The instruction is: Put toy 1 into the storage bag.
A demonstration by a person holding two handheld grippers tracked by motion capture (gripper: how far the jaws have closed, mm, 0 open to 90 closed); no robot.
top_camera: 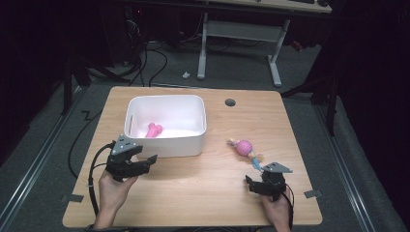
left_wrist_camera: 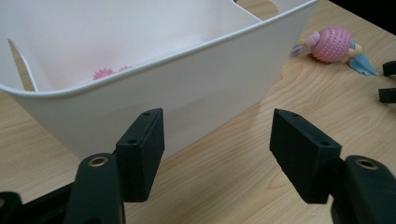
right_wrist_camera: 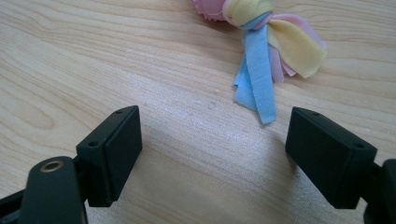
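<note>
The right gripper (top_camera: pixel 255 180), jaws spread, sits just short of the pink ball toy (top_camera: pixel 245 147); the left gripper (top_camera: pixel 141 157), also spread, faces the white bin (top_camera: pixel 164 145)

Left gripper (top_camera: pixel 145 162), right gripper (top_camera: pixel 252 186) — jaws apart

I see a white bin (top_camera: pixel 167 126) holding a pink bone toy (top_camera: pixel 153 130), a pink nubbed ball toy (top_camera: pixel 244 147) with blue, yellow and pink fabric strips (right_wrist_camera: pixel 266 51), black left tool (top_camera: pixel 145 162) and right tool (top_camera: pixel 252 184), light wood-grain desk (top_camera: pixel 203 183).
</note>
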